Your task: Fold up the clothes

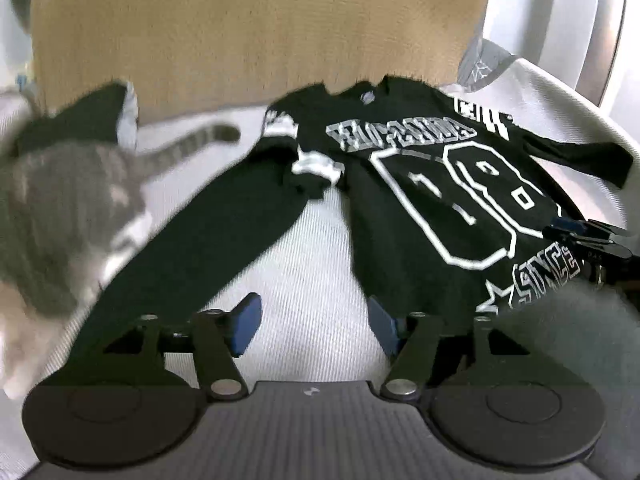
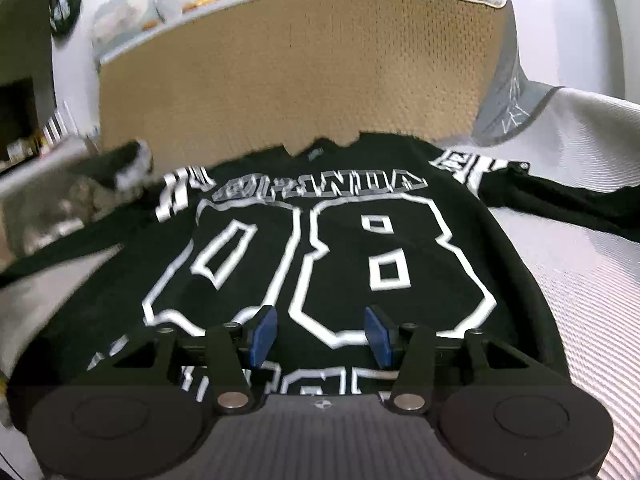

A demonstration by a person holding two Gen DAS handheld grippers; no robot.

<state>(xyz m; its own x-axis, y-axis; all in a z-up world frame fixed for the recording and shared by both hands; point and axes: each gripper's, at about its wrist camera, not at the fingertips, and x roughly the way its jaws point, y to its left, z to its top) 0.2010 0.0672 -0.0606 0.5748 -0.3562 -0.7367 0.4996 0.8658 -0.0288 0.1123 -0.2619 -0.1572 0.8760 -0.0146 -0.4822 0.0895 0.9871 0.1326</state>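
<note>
The left gripper (image 1: 314, 322) has its jaws wide and empty above the white ribbed surface (image 1: 316, 248). The right gripper (image 2: 320, 334) hovers with its jaws parted, gripping nothing, over the black long-sleeved jersey with white "08" lettering (image 2: 340, 248), which lies face-up toward twelve o'clock, sleeves out, likely for folding inward.

Black shirt (image 2: 340, 256): big white outlined "08" on front; "SINCE" near hem; upper wording unreadable.
</note>
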